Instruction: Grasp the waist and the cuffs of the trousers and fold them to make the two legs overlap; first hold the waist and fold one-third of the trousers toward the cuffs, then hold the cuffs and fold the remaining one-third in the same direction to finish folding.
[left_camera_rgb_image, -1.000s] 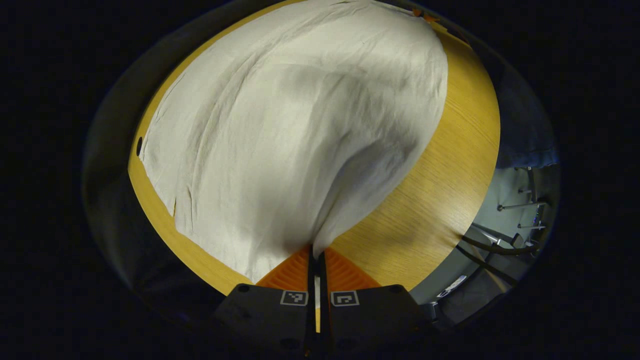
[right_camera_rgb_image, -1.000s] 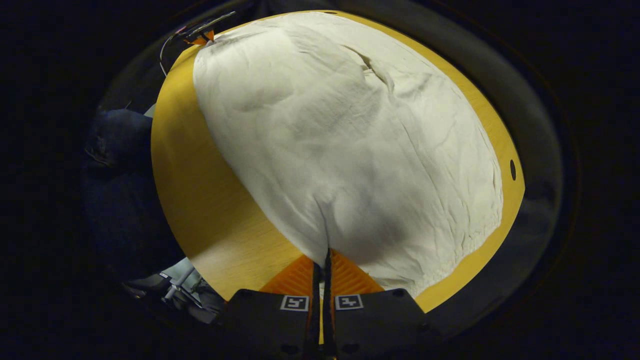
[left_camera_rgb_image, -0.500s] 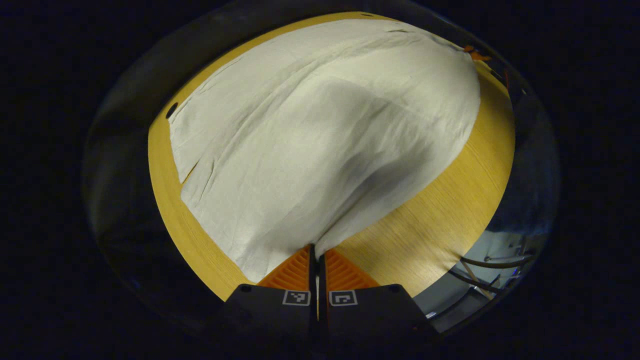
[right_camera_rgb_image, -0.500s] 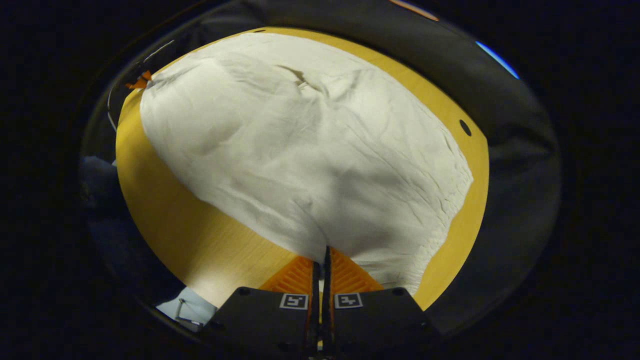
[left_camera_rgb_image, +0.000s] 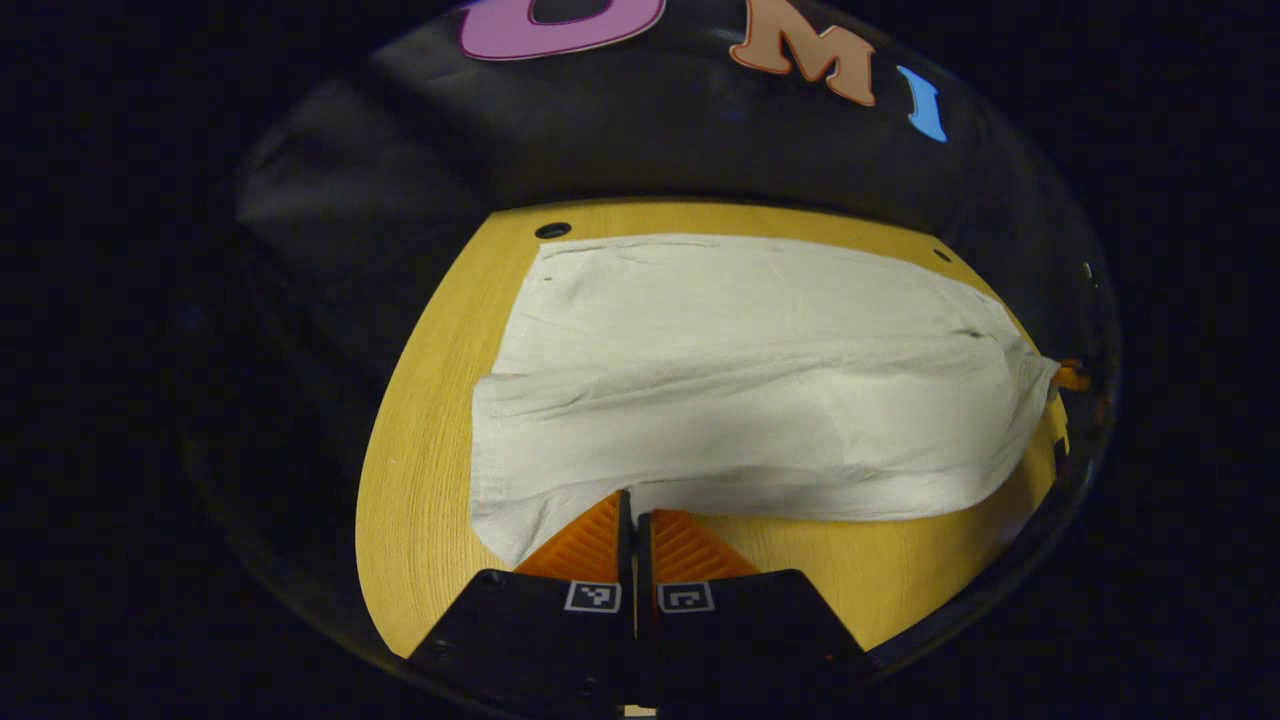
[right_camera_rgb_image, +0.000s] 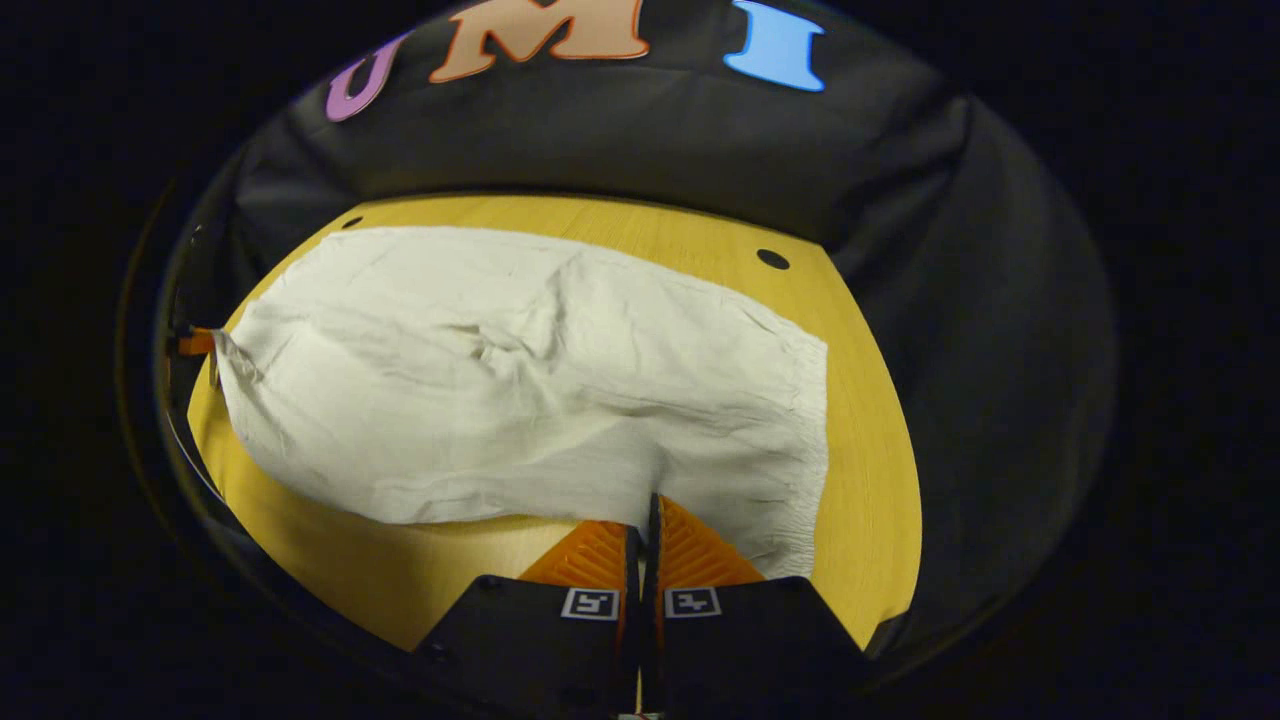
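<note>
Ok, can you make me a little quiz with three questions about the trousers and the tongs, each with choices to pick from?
1. Where do the trousers lie?
A. on the wooden table
B. on the floor
C. on a chair

2. What colour are the trousers?
A. blue
B. off-white
C. red

3. What are the left tongs doing?
A. standing wide open above the table
B. shut on the near edge of the trousers
C. holding a cup

Answers:
1. A, the cloth is spread on the yellow wooden table, whose bare wood shows all round it.
2. B, the fabric looks pale off-white in both the left gripper view and the right gripper view.
3. B, both fingers are pressed together with the hem pinched between them; the right tongs grip the near edge by the gathered waist the same way.
</note>
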